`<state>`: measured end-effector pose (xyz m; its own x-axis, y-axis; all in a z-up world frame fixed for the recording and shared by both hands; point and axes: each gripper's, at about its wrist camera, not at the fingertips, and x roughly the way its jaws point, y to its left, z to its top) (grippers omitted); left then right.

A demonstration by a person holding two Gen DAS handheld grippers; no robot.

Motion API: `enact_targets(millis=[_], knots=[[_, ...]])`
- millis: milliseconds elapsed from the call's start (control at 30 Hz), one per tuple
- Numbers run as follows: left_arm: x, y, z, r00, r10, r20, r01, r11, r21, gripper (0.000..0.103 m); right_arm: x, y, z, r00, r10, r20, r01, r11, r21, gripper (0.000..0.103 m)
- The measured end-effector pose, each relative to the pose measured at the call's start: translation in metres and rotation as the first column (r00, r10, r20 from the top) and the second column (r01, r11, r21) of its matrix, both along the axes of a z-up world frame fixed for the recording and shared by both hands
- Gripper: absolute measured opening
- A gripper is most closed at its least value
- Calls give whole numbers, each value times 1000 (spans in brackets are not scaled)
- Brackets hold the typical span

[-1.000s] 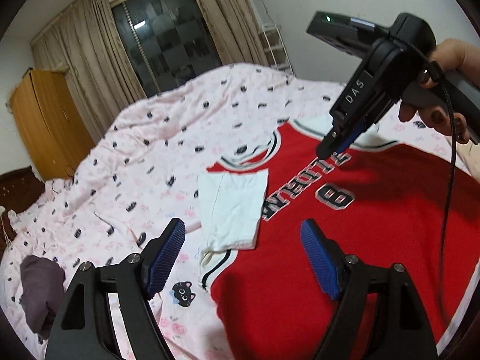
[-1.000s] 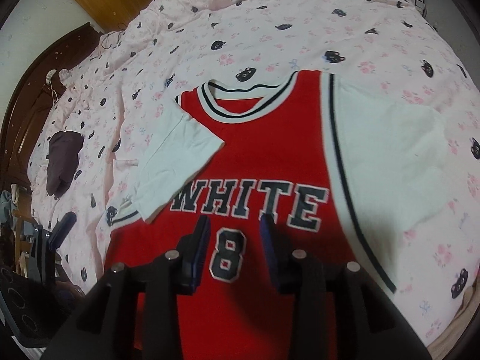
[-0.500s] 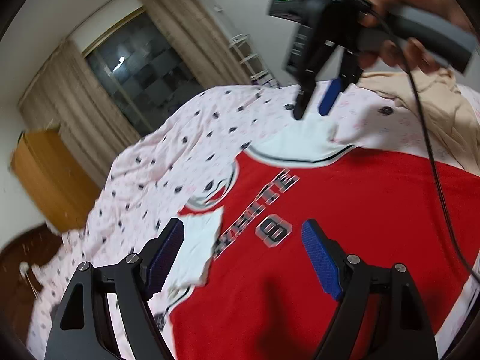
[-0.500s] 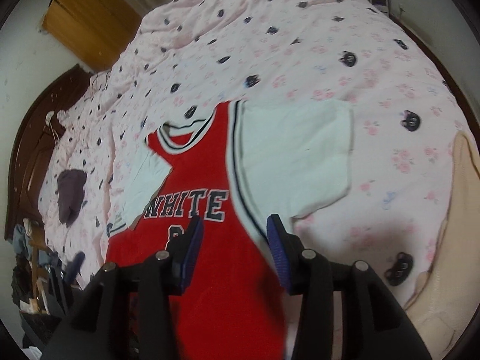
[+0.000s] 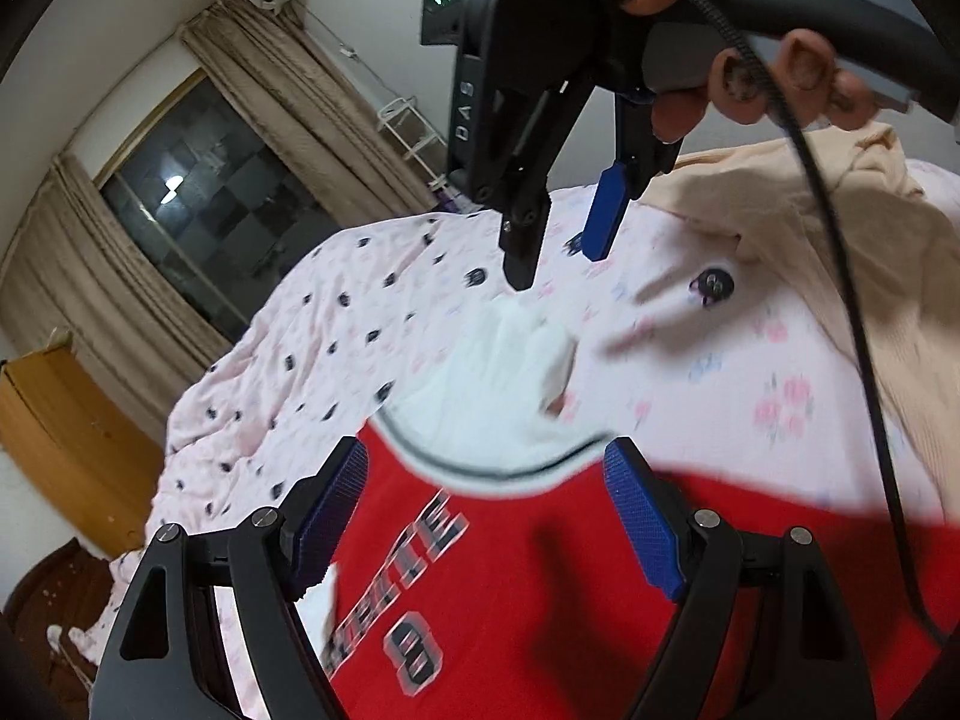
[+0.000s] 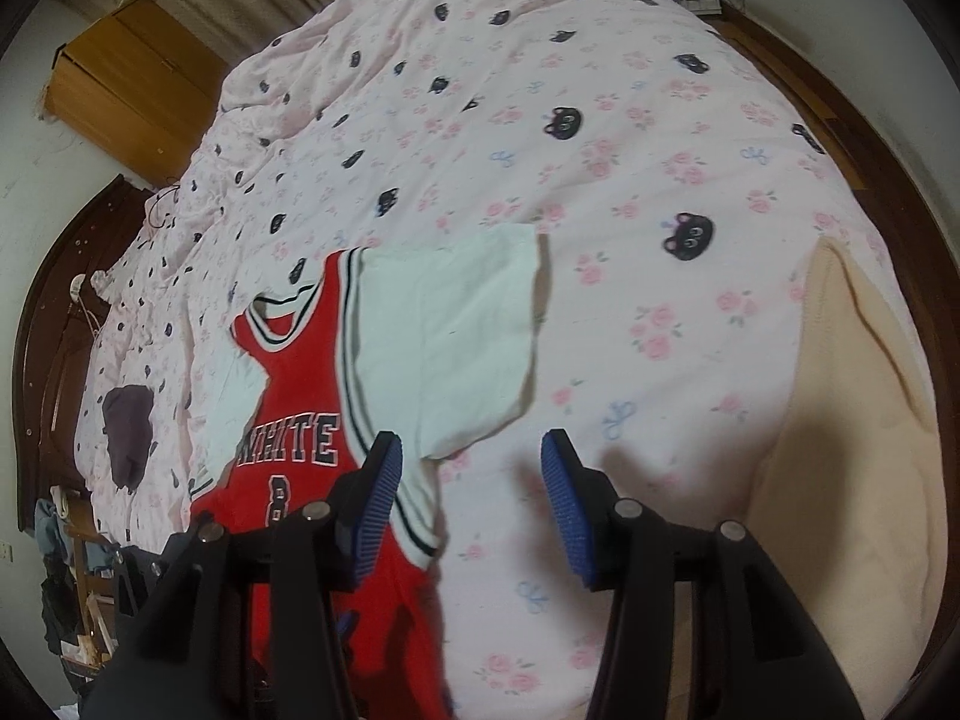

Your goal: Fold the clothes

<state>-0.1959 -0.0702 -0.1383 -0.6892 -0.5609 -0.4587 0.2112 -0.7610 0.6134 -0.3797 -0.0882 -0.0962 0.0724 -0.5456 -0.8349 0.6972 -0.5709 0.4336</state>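
two claws are hanging open and empty over the bed: the right claw [image 6: 468, 504], jaws just having been widening, is pointing down at the outspread white sleeve [image 6: 444, 348], likely to fold it in, while the left claw [image 5: 486, 522] is waiting wide above the red jersey [image 5: 540, 588], lying flat on the pink cat-print quilt [image 6: 630, 138] for folding.

Both grippers are matte black with skeleton-cutout arms, silver screw heads at the pivots and bright blue ribbed pads [image 5: 642, 519]. The right gripper [image 5: 561, 252] has white "DAS" lettering down its side and a green LED [image 5: 441, 0] at 11 o'clock. Its handle [image 5: 798, 12] is grey, with a braided black cable [image 5: 840, 276] trailing toward 5 o'clock.
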Motion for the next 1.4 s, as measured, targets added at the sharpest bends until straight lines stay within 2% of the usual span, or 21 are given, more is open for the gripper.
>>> enact_targets(millis=[133,233,300,400,600,867,900,967,1000,1033,1133,1233,1400], knots=[[-35,1,-12,999,15,39,-13,999,-43,77,-14,6,-1,1000,-18,-3,18,1000,11,50],[-58,-2,-29,993,71,95,-59,991,-124,77,-21,9,-2,1000,-18,-5,18,1000,11,51],[-68,-6,-40,986,100,134,-80,985,-151,77,-24,10,-3,1000,-12,-6,12,1000,11,50],[-77,-9,-49,981,108,159,-88,987,-133,77,-28,11,-8,1000,-2,-5,2,1000,15,51],[-82,0,-57,983,100,155,-70,980,-185,77,-35,13,-17,1000,0,14,0,1000,11,51],[-94,-18,-56,981,103,164,-97,994,-40,77,-37,5,-25,1000,11,24,-11,1000,13,50],[-95,-18,-56,981,98,165,-95,995,-28,75,-38,5,-24,1000,11,21,-12,1000,13,51],[-97,-18,-56,982,80,172,-79,997,-13,55,-41,2,-24,1000,6,19,-6,1000,13,50],[-99,-17,-57,982,71,177,-71,997,-6,37,-44,1,-24,1000,1,23,-1,1000,10,51],[-101,-15,-59,981,61,187,-62,998,-4,23,-47,-2,-25,999,-5,31,5,1000,6,51],[-101,-14,-60,981,55,188,-59,998,16,18,-59,-10,-30,996,-32,82,34,999,-19,51],[-98,-22,-53,986,59,158,-70,995,64,12,-72,-22,-41,984,-69,167,79,995,-54,56],[-92,-40,-39,990,84,113,-102,982,157,11,-84,-53,-59,964,-71,256,95,992,-83,56]])
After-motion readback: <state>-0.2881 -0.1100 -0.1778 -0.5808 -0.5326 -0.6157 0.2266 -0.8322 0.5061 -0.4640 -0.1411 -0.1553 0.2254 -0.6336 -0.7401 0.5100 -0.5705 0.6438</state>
